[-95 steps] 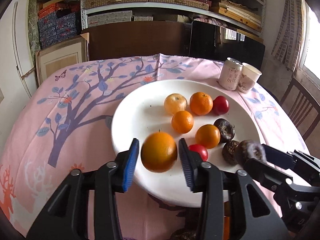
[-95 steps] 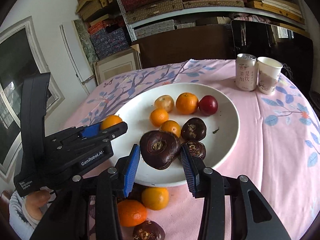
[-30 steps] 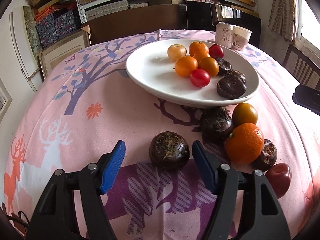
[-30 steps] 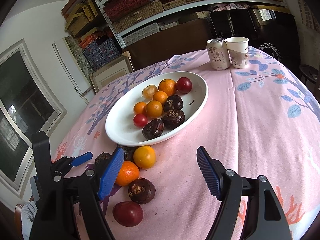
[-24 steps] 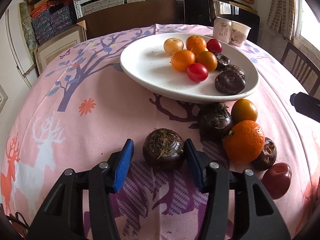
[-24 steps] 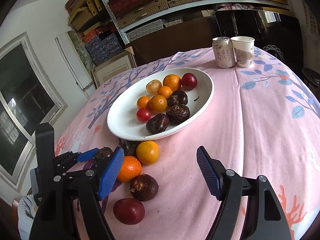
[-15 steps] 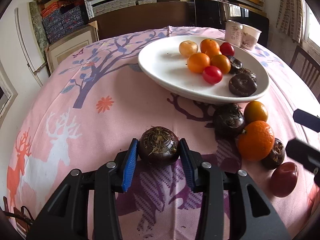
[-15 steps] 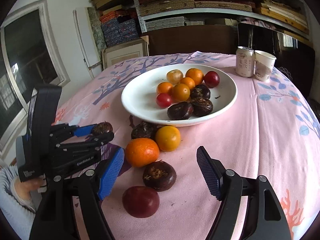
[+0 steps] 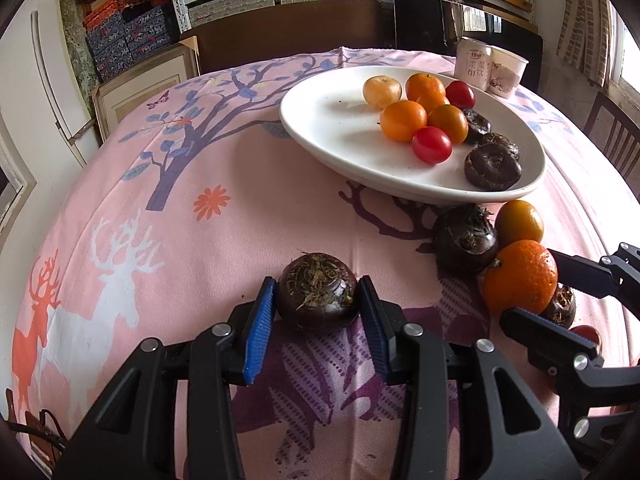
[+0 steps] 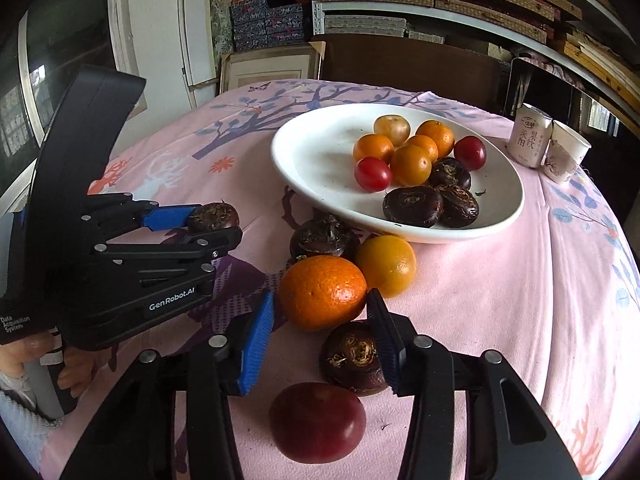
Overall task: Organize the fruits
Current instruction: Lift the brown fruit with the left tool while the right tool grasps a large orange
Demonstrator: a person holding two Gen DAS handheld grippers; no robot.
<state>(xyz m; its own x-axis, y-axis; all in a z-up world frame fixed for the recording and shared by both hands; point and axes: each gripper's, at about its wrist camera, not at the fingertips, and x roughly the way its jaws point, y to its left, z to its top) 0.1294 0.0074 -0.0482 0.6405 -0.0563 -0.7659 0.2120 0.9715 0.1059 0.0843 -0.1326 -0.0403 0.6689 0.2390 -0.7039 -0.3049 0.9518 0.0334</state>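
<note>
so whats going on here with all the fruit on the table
A person is sorting fruit with a handheld gripper in each hand. The left gripper is shut on a dark water chestnut on the pink tablecloth. The right gripper has just been closing around a big orange, and its jaws look about on it. More fruit lies loose beside the white plate, which already holds oranges, red fruit and chestnuts.

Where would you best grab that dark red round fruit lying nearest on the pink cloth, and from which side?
Probably across its widest middle, straight down from above, fingers left and right. The dark red round fruit is smooth and round, so an off-centre pinch could slip, and a dark brown water chestnut sits close behind it, leaving no room there.
</note>
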